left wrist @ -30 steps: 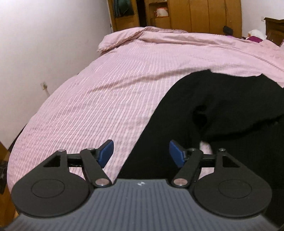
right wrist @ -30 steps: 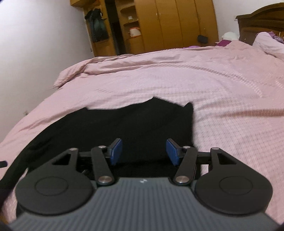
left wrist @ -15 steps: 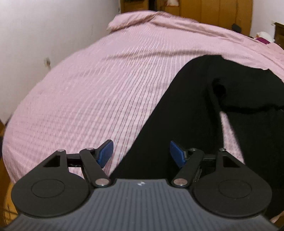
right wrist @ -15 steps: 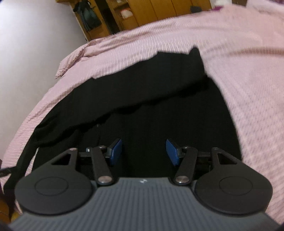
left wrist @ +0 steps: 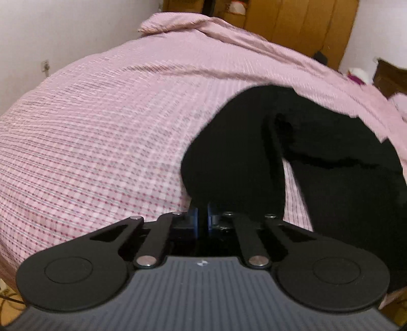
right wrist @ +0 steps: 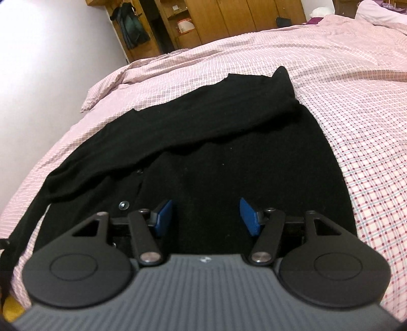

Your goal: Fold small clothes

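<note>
A black buttoned cardigan (right wrist: pixel 229 163) lies spread on the pink checked bedspread (right wrist: pixel 356 107), one sleeve folded across its upper part. In the left wrist view its left sleeve (left wrist: pixel 234 152) runs down into my left gripper (left wrist: pixel 202 219), whose blue pads are shut on the sleeve end. My right gripper (right wrist: pixel 206 216) is open and empty, hovering over the cardigan's lower body, just right of the button (right wrist: pixel 124 204) placket.
The bedspread (left wrist: pixel 101 127) fills both views. A white wall (left wrist: pixel 51 30) runs along the bed's left side. Wooden wardrobes (right wrist: pixel 229 17) stand at the far end, with hanging clothes (right wrist: pixel 132 25) beside them. A pillow (right wrist: pixel 381 12) lies far right.
My left gripper has closed on the cardigan's sleeve end. My right gripper has tilted down over the cardigan's body and stays open.
</note>
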